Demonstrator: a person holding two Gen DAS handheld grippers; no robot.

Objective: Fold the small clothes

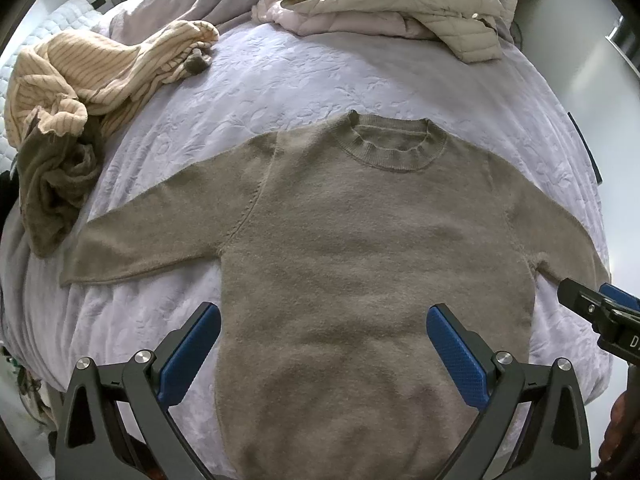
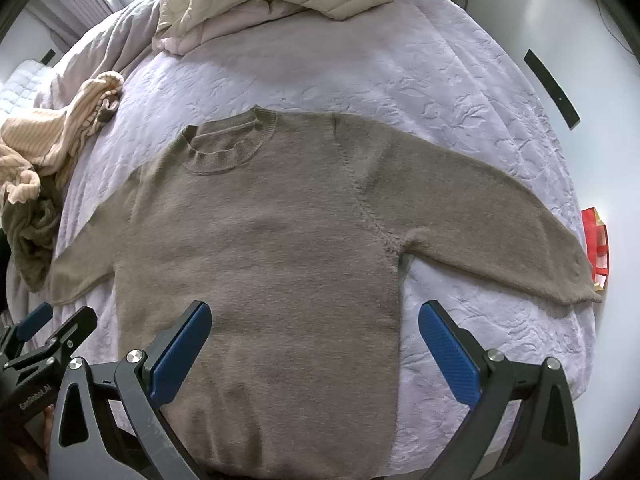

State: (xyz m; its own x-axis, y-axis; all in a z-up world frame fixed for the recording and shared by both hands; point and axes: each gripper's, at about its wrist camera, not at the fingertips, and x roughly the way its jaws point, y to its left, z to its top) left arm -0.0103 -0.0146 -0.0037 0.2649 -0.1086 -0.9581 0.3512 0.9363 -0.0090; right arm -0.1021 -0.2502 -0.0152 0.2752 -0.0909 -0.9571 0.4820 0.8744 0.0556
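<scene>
A taupe knit sweater (image 1: pixel 360 248) lies flat and face up on the bed, neck away from me, both sleeves spread out to the sides; it also shows in the right wrist view (image 2: pixel 260 248). My left gripper (image 1: pixel 324 344) is open and empty, held above the sweater's lower body. My right gripper (image 2: pixel 316 344) is open and empty, above the sweater's lower right edge. Each gripper shows at the edge of the other's view: the right one (image 1: pixel 600 312) and the left one (image 2: pixel 44 340).
The bed has a pale lavender quilted cover (image 1: pixel 280 80). A pile of striped cream and olive clothes (image 1: pixel 68 96) lies at the left. A beige quilted jacket (image 1: pixel 400 4) lies at the far end. A red box (image 2: pixel 598 248) sits beyond the bed's right edge.
</scene>
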